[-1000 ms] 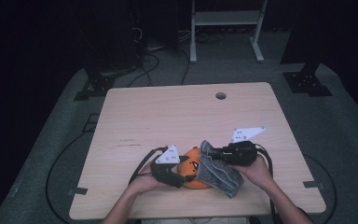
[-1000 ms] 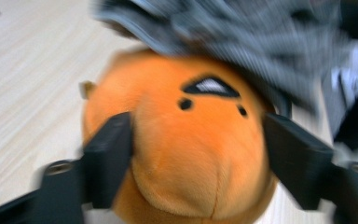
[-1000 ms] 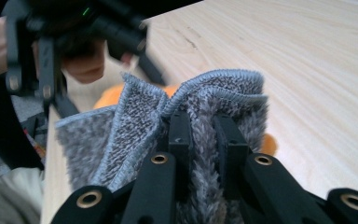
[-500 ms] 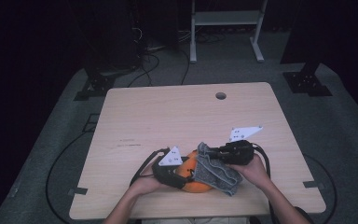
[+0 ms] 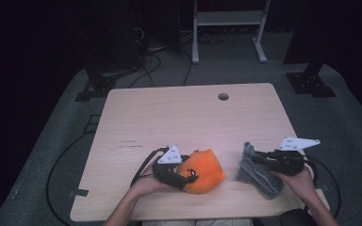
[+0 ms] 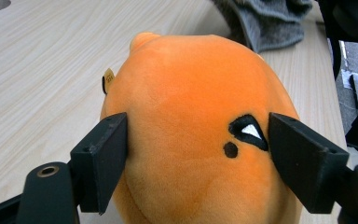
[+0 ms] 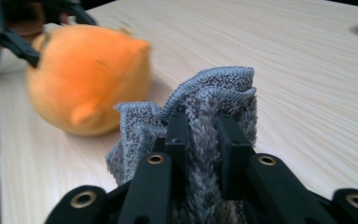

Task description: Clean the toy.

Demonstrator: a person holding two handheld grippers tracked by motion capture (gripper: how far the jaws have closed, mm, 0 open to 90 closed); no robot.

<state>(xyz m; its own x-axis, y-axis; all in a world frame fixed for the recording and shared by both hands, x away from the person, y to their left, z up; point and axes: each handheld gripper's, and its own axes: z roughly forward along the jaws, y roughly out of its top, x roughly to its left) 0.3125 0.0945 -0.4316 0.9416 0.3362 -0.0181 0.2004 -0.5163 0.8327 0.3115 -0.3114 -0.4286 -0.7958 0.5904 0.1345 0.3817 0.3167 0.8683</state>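
Note:
An orange plush toy (image 5: 202,172) with a black stitched eye sits near the table's front edge. My left gripper (image 5: 188,178) is shut on it, and its pads dent both sides of the plush toy (image 6: 191,116). Those jaws have just been opening a little, with the toy still between them. To the right, my right gripper (image 5: 254,159) is shut on a crumpled grey cloth (image 5: 259,176). In the right gripper view the cloth (image 7: 214,84) stays pinched between the close jaws, which have just eased slightly. The cloth lies apart from the toy (image 7: 88,74).
The wooden table (image 5: 179,113) has a round hole (image 5: 223,96) near its far edge. My right hand is close to the table's front right corner. Black cables trail from both grippers, and a white metal frame (image 5: 226,19) stands on the floor beyond the table.
My right gripper has swung to the right with the grey cloth, pulling it off the orange plush toy, which now lies uncovered. The left gripper has stayed where it was.

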